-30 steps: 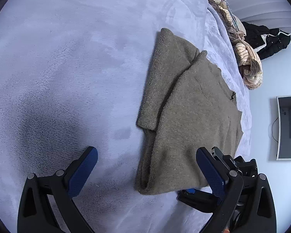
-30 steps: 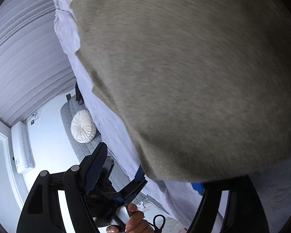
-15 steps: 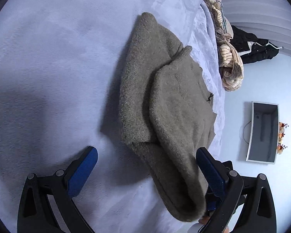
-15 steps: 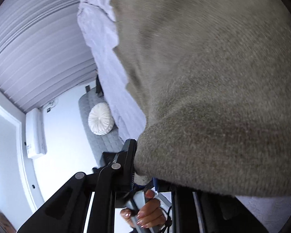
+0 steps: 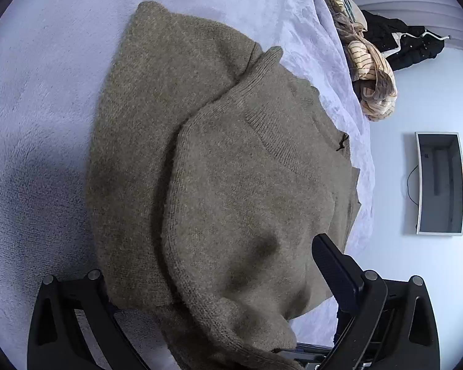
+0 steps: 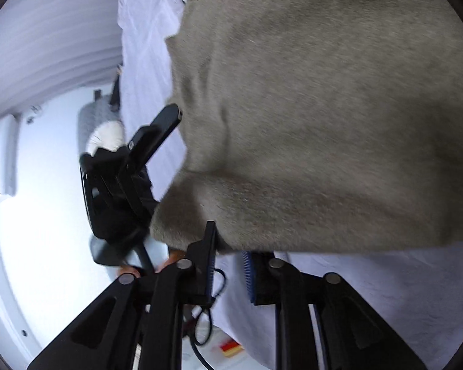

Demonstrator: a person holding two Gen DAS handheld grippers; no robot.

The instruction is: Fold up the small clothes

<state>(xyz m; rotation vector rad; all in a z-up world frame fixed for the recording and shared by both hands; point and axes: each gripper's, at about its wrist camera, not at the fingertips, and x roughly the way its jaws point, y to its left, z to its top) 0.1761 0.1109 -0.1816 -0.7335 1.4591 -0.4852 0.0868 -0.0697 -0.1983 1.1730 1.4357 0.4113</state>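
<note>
An olive-brown knitted sweater (image 5: 219,166) lies partly folded on a pale lilac fleece blanket (image 5: 37,98). My left gripper (image 5: 213,274) is open, its jaws wide apart over the sweater's near end; the left finger is hidden under the knit. In the right wrist view the sweater (image 6: 324,98) fills the frame. My right gripper (image 6: 228,246) is nearly closed on the sweater's near edge, with knit between the jaws. The left gripper's body (image 6: 129,166) shows beside the sweater in this view.
A heap of striped and beige clothes (image 5: 370,71) and a black jacket (image 5: 407,43) lie beyond the bed's far edge. A wall-mounted screen (image 5: 438,185) is at the right. A round white cushion (image 6: 105,135) sits on a grey seat.
The left gripper has moved forward over the sweater's near end. The right gripper has closed from wide open onto the sweater's edge and lifted it.
</note>
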